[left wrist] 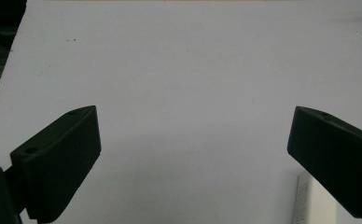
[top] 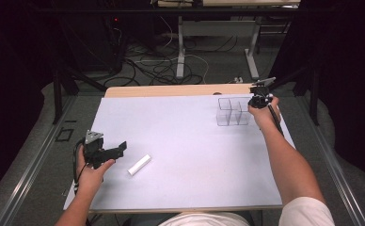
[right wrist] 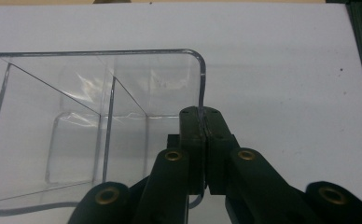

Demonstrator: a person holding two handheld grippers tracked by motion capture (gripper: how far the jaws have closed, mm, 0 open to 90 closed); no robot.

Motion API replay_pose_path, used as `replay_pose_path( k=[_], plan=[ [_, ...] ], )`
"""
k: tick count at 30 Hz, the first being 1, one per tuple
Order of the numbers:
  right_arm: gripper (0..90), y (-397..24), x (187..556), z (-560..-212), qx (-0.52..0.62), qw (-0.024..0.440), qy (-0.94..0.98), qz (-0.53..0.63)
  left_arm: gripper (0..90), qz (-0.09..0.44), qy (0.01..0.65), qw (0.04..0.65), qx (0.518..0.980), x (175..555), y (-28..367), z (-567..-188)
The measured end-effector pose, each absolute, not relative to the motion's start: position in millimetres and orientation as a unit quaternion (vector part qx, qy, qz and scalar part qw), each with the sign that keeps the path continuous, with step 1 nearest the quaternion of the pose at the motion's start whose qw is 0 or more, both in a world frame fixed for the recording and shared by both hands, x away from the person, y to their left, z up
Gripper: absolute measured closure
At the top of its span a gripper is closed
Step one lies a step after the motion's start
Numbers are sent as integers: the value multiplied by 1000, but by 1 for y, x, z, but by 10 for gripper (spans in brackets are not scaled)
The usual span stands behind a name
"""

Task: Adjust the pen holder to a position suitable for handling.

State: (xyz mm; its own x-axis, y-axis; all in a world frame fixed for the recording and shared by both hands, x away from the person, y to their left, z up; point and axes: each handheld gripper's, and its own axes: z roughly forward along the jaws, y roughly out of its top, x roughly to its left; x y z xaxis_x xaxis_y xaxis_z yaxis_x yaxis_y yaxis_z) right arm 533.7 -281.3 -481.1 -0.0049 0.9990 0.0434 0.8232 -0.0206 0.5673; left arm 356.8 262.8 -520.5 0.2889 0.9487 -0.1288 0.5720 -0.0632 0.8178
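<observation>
Clear box (right wrist: 100,121) wall pinched by right gripper (right wrist: 203,135); left gripper (left wrist: 193,154) released beside white cylinder (top: 139,165).

On the table (top: 185,136), the clear divided box (top: 234,111) stands far right, toward the back edge. My right gripper (top: 260,100) sits at its right side, fingers (right wrist: 191,140) closed on that side wall. The white tube (top: 139,165) lies near the front, left of middle. My left gripper (top: 103,151) rests just left of the tube, apart from it, fingers (left wrist: 60,158) spread wide.
</observation>
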Motion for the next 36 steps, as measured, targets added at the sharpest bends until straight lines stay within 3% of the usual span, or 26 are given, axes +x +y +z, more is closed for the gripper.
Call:
replay_pose_path(
  k=[29,36],
  plan=[
    [861,-229,461,-478,651,117,711,238,29,223,540,410,700,357,256,-521],
    [813,-230,453,-477,645,94,712,261,30,222,543,408,700,357,256,-522]
  ],
)
